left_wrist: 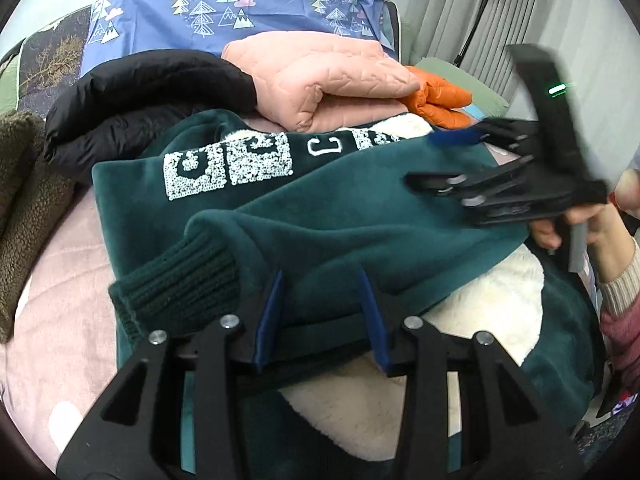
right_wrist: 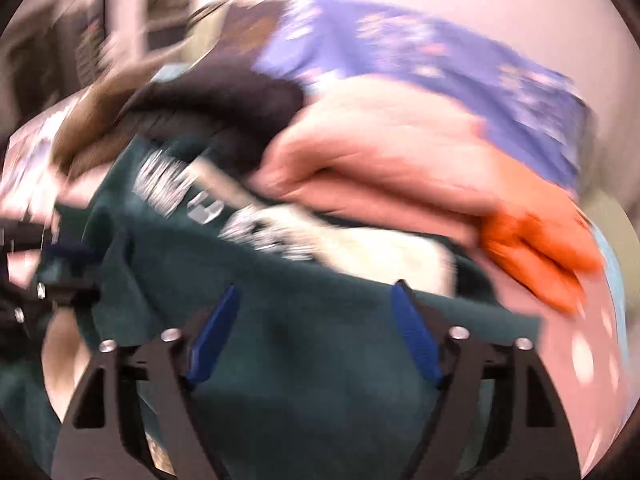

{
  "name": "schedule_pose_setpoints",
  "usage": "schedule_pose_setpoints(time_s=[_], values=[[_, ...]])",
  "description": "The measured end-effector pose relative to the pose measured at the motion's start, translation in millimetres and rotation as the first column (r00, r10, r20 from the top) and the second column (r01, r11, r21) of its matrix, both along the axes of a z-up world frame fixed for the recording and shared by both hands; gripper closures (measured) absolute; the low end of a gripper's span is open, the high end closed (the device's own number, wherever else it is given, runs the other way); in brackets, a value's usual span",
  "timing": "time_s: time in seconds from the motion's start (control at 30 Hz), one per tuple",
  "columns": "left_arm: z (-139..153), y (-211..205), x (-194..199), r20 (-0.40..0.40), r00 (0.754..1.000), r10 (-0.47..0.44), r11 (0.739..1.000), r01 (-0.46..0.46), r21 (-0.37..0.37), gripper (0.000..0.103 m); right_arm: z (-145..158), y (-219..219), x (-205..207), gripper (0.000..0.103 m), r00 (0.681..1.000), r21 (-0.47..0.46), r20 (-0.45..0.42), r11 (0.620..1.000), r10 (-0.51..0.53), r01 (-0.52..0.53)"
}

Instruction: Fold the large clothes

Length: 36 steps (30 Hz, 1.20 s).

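Note:
A dark green fleece jacket (left_wrist: 360, 200) with white sequin letters and a cream lining lies on the bed. Its sleeve with a ribbed cuff (left_wrist: 180, 280) is folded across the body. My left gripper (left_wrist: 324, 280) is open, its blue pads astride a fold of the sleeve. My right gripper (right_wrist: 316, 300) is open over the green fleece (right_wrist: 320, 360); that view is blurred by motion. The right gripper also shows in the left wrist view (left_wrist: 452, 148), above the jacket's right side, held by a hand.
Behind the jacket lie a black puffer jacket (left_wrist: 152, 96), a folded pink quilted garment (left_wrist: 320, 80) and an orange puffer piece (left_wrist: 440, 100). A brown fleece (left_wrist: 20, 200) is at the left. A blue tree-print sheet (left_wrist: 240, 12) covers the back. Curtains and a lamp stand at right.

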<state>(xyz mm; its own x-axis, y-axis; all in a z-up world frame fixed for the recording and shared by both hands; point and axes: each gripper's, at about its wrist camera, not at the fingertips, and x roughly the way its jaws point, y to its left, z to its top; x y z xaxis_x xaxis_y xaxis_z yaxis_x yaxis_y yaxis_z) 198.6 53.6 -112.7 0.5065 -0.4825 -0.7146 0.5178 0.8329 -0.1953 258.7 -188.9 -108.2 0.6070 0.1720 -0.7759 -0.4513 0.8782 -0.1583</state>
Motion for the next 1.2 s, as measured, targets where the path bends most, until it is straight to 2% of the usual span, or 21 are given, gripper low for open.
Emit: schedule_pose_setpoints(time_s=[0.03,0.07,0.13,0.2,0.27,0.3,0.4,0.43,0.5,0.57,0.6,0.77,0.87,0.9,0.97,1.0,1.03,1.07,1.1,1.13,1.2], values=[[0,1,-1,-0.002,1.0,0.001,1.0,-0.001,-0.004,0.063,-5,4,2,0.084,1.0,-0.014,-0.005,1.0,-0.001,0.001],[1,2,-2,-0.003,1.0,-0.001,1.0,0.001,-0.007,0.063,-2,5,2,0.1,1.0,-0.004,0.007,1.0,-0.031,0.031],[4,5,-4,-0.003,1.0,-0.006,1.0,0.006,-0.01,0.063,20,-2,-7,0.103,0.991,0.057,0.107,0.995,-0.086,0.08],[4,4,-1,-0.003,1.0,-0.012,1.0,0.012,-0.01,0.063,42,-20,-3,0.103,0.954,0.104,0.214,0.976,-0.21,0.192],[2,4,3,-0.006,1.0,-0.008,1.0,0.008,-0.019,0.062,41,-41,18,0.103,0.952,0.158,0.143,0.956,-0.271,0.248],[2,4,3,-0.008,1.0,-0.007,1.0,0.006,-0.023,0.062,33,-51,27,0.103,0.968,0.216,0.055,0.949,-0.245,0.228],[1,6,-1,0.0,1.0,-0.02,1.0,0.02,-0.024,0.062,23,-45,19,0.098,0.996,0.296,-0.058,0.951,-0.074,0.088],[1,8,-1,-0.006,1.0,-0.02,0.999,0.02,-0.028,0.062,22,-37,14,0.067,0.998,0.266,-0.054,0.963,-0.033,0.047],[2,9,-2,-0.015,1.0,-0.015,0.999,0.015,-0.035,0.062,19,-13,1,0.035,0.999,0.137,0.024,0.99,0.033,-0.036],[2,10,-5,-0.015,1.0,-0.015,0.999,0.014,-0.034,0.062,0,10,-5,0.092,0.999,0.004,-0.003,0.999,0.048,-0.048],[2,11,-7,-0.012,1.0,-0.015,0.999,0.014,-0.03,0.062,-6,14,-4,0.103,1.0,-0.013,-0.014,1.0,0.017,-0.017],[7,12,-8,-0.014,1.0,-0.022,0.999,0.022,-0.029,0.057,29,-7,0,0.103,0.989,0.13,0.085,0.986,-0.117,0.105],[9,9,-9,-0.011,0.999,-0.034,0.999,0.034,-0.024,0.05,36,-18,14,0.103,1.0,0.188,-0.018,0.982,-0.007,0.01],[9,9,-10,-0.007,0.999,-0.041,0.999,0.041,-0.021,0.048,33,-12,14,0.097,0.997,0.161,-0.051,0.986,0.05,-0.041],[8,7,-13,0.001,0.999,-0.049,0.999,0.049,-0.003,0.046,26,2,7,0.033,0.992,0.073,-0.045,0.991,0.12,-0.116],[8,7,-14,0.003,0.999,-0.048,0.999,0.048,-0.001,0.046,19,12,2,0.03,0.989,-0.002,-0.017,0.989,0.147,-0.147],[7,8,-15,0.002,0.999,-0.047,0.999,0.047,-0.002,0.045,10,20,1,0.036,0.987,-0.067,-0.013,0.985,0.16,-0.161],[7,8,-16,-0.001,0.999,-0.044,0.999,0.044,-0.001,0.041,-1,25,4,0.061,0.986,-0.084,-0.04,0.983,0.159,-0.162],[7,9,-16,-0.001,0.999,-0.043,0.999,0.043,0.002,0.041,-4,23,2,0.076,0.989,-0.045,-0.05,0.989,0.136,-0.139],[7,9,-16,0.0,0.999,-0.046,0.999,0.046,0.005,0.041,0,22,1,0.1,0.995,-0.046,-0.027,0.994,0.095,-0.096],[9,9,-15,-0.001,0.999,-0.044,0.999,0.044,-0.001,0.041,21,15,-3,0.101,0.998,0.008,0.047,0.999,0.043,-0.043]])
